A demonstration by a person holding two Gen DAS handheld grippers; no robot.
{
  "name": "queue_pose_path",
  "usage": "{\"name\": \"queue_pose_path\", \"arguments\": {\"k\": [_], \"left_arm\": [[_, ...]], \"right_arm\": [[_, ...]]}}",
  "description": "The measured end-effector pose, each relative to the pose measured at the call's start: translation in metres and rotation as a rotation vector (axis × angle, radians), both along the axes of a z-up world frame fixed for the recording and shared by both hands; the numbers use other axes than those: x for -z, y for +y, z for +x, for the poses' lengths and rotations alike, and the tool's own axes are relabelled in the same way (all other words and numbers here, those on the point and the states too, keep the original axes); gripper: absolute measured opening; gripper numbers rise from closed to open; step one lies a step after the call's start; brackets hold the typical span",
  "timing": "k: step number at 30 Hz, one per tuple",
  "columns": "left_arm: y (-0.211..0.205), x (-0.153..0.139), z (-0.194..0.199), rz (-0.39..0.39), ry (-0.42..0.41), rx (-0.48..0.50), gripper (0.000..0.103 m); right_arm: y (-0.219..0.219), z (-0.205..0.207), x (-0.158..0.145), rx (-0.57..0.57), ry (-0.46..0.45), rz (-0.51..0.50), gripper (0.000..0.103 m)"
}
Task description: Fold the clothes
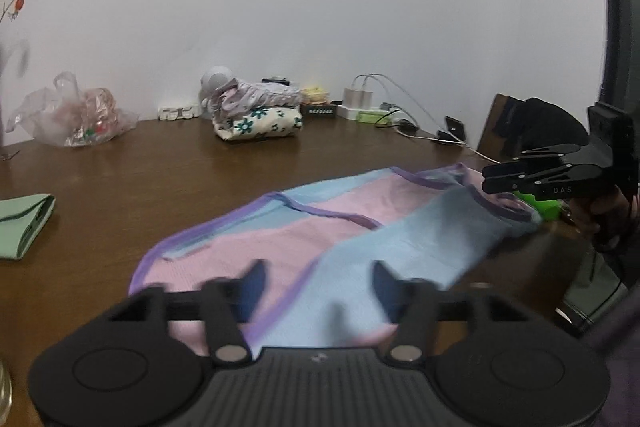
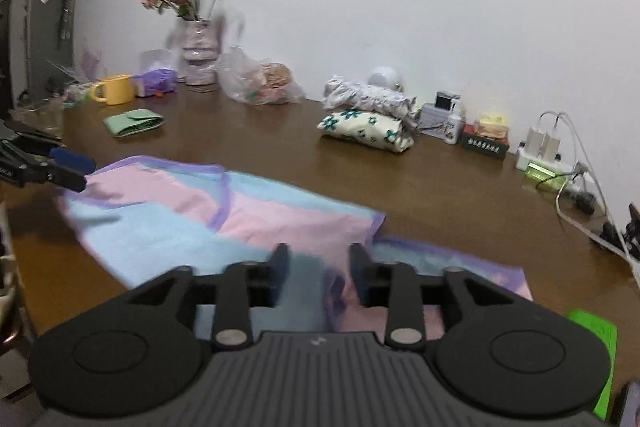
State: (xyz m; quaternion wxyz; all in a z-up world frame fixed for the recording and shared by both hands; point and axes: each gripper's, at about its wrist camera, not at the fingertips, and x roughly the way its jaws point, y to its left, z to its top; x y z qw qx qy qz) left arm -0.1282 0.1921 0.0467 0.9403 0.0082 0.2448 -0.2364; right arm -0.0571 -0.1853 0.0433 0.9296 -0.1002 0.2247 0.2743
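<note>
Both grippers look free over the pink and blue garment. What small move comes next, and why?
Probably lower the left gripper and right gripper back onto the pink and blue garment's near edge. Both are open and empty, and the garment lies only partly folded on the table.

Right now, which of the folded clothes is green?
The small folded green cloth lying alone near the yellow mug. The stacked floral bundle and grey bundle aren't green.

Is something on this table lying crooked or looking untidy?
Yes. The pink and blue cloth with purple trim lies skewed on the brown wooden table, its fold uneven: one lower layer sticks out. The stacked folded clothes look tidy.
</note>
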Motion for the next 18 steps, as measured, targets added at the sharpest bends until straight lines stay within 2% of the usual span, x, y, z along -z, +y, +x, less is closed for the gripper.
{"name": "queue_pose_path", "arguments": {"k": [4, 7, 10, 12, 14, 18], "left_arm": [[-0.005, 0.013, -0.001, -0.004, 0.038, -0.008, 0.066], [-0.004, 0.022, 0.005, -0.008, 0.065, -0.042, 0.064], [0.0, 0.028, 0.011, -0.007, 0.086, -0.082, 0.059], [0.0, 0.03, 0.01, 0.017, 0.073, -0.093, 0.054], [-0.002, 0.032, 0.007, 0.053, 0.052, -0.095, 0.049], [0.001, 0.035, 0.001, 0.081, 0.022, -0.104, 0.033]], "right_arm": [[-0.016, -0.021, 0.01, -0.043, 0.052, -0.02, 0.038], [-0.028, -0.034, 0.016, -0.037, 0.059, -0.056, 0.047], [-0.04, -0.032, 0.023, 0.03, 0.08, -0.064, 0.047], [-0.043, -0.027, 0.03, 0.028, 0.124, -0.061, 0.036], [-0.042, -0.026, 0.033, 0.018, 0.133, -0.076, 0.004], [-0.05, -0.007, 0.022, 0.152, 0.06, -0.052, 0.003]]}}
